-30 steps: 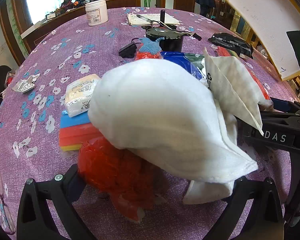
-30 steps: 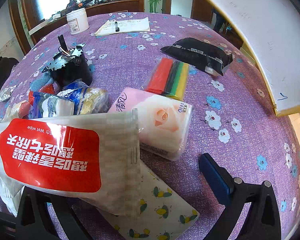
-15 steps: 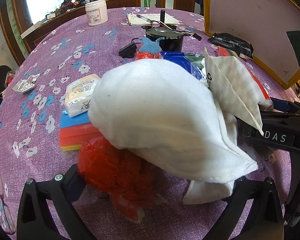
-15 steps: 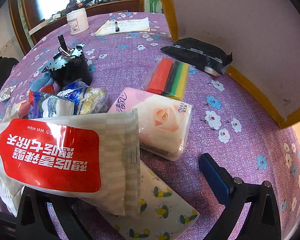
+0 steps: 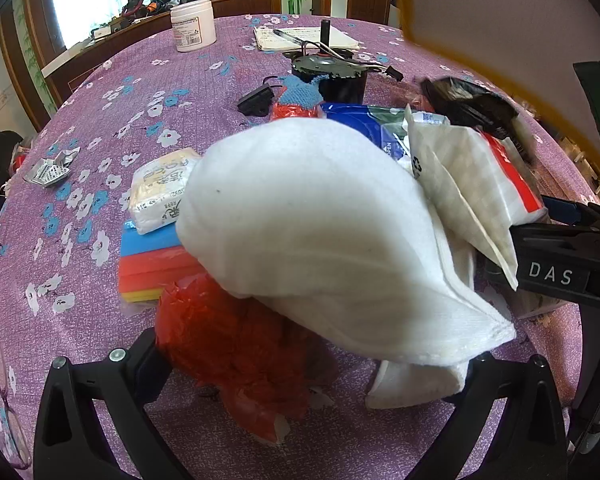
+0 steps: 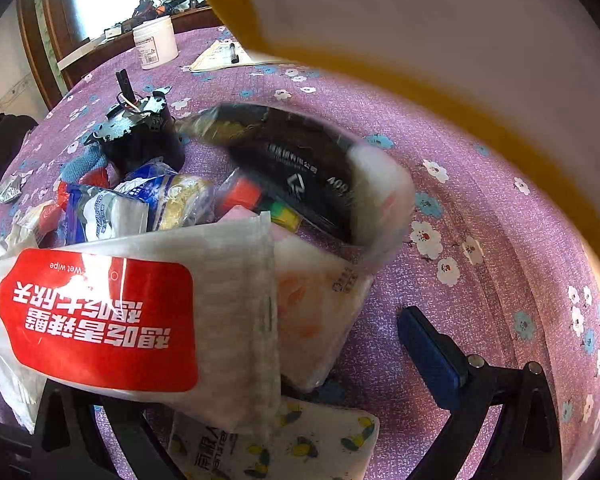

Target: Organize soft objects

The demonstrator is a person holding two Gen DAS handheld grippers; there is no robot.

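Here the left gripper (image 5: 300, 392) stands spread beneath a bulging white folded cloth (image 5: 320, 232), apparently not clamping it. The right gripper (image 6: 260, 384), open-looking, carries a red-labelled white wet-wipe pack (image 6: 140, 316) lying crosswise over its left finger; whether it pinches I cannot tell.

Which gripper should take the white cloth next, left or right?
Left, probably. The white cloth lies straight ahead of the left gripper, its lower fold between the open fingers. The right gripper is open too, but the wet wipe pack covers its front.
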